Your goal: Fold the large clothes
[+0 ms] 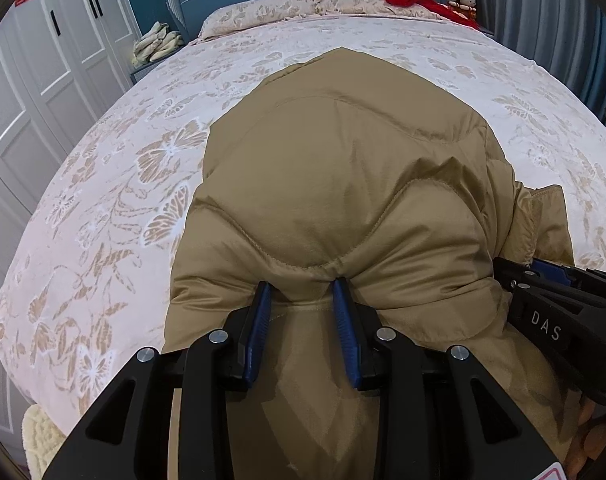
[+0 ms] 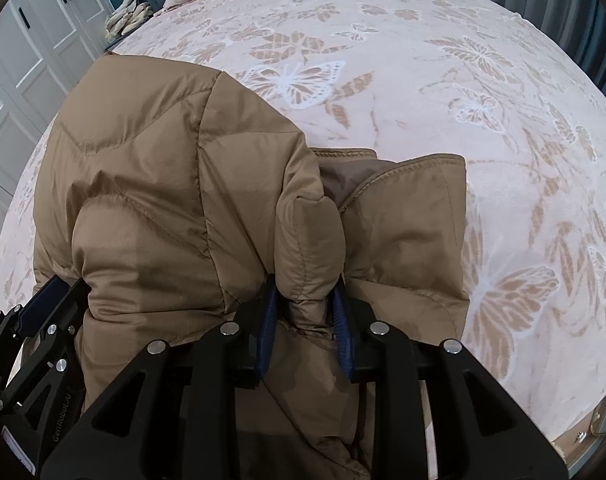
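Both my claws, left claw (image 1: 301,294) and right claw (image 2: 306,294), pinch the tan puffer jacket (image 1: 343,184), bundled at lower centre on the bed (image 1: 103,200); folding looks partway done, final squaring left.

Tan jacket (image 1: 343,184): smooth quilted cloth, slight sheen.
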A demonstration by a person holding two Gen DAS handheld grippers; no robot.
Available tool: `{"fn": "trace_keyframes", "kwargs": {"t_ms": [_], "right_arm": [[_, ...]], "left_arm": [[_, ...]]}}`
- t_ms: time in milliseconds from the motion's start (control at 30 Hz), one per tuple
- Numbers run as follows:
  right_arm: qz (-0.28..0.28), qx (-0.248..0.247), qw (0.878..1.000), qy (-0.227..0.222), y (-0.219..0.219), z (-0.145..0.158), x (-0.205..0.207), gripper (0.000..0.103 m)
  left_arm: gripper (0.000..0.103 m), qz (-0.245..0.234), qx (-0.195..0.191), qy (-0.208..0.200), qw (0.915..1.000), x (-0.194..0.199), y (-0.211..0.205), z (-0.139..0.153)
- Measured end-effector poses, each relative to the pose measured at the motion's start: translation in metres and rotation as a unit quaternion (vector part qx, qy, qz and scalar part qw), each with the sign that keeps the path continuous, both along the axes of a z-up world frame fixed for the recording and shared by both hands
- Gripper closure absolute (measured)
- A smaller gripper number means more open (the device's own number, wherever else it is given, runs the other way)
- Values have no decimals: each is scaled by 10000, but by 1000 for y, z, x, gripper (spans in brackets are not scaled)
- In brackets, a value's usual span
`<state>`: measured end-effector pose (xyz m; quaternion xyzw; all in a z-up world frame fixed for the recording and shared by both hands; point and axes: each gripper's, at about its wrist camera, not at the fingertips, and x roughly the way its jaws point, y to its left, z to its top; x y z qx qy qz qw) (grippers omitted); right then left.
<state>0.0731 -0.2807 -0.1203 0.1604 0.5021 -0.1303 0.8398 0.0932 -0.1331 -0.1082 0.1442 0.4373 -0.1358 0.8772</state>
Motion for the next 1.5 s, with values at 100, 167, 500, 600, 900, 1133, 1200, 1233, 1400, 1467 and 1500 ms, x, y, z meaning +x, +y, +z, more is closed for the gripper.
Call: {"fn": "trace_keyframes", "kwargs": {"t_ms": [100, 167, 500, 600, 900, 1133, 1200, 1233, 1400, 1467, 1500], "right_arm": [[-27, -11, 10000, -55, 1, 1, -3, 78], [-40, 4, 9999, -130, 0, 2, -5, 78], [-764, 508, 9921, -854, -25, 44, -71, 18], [-888, 1155, 9866, -738, -33, 28, -87, 18], [-1303, 2737, 9478, -985, -44, -12, -94, 10], [-1171, 3117, 9345, -1261, -47, -25, -86, 9], [-1153, 3189, 9314, -1326, -48, -27, -85, 9], [-1129, 3209, 9306, -1352, -48, -27, -84, 9], [-1061, 3271, 9282, -1422, -47, -30, -73, 9], [-1022, 3291, 9277, -1433, -46, -30, -68, 9], [-1000, 3314, 9271, -1438, -44, -29, -68, 11]], "left_arm": [[73, -29, 36, -24, 10000, -1, -1, 1], [73, -43, 27, -25, 10000, -2, 0, 3], [34, 701, -1391, 735, 9851, 3, 92, 55], [32, 949, -1622, 1281, 9738, 12, 123, 43], [23, 1236, -3365, 2345, 9036, 20, 164, -8], [8, 984, -4132, 2773, 8618, 25, 150, -35], [7, 896, -4150, 2760, 8623, 25, 144, -36], [7, 847, -4133, 2736, 8644, 25, 141, -35], [7, 692, -3997, 2661, 8745, 26, 132, -35], [7, 652, -3902, 2601, 8808, 25, 128, -33], [7, 634, -3857, 2572, 8838, 24, 127, -31]]}}
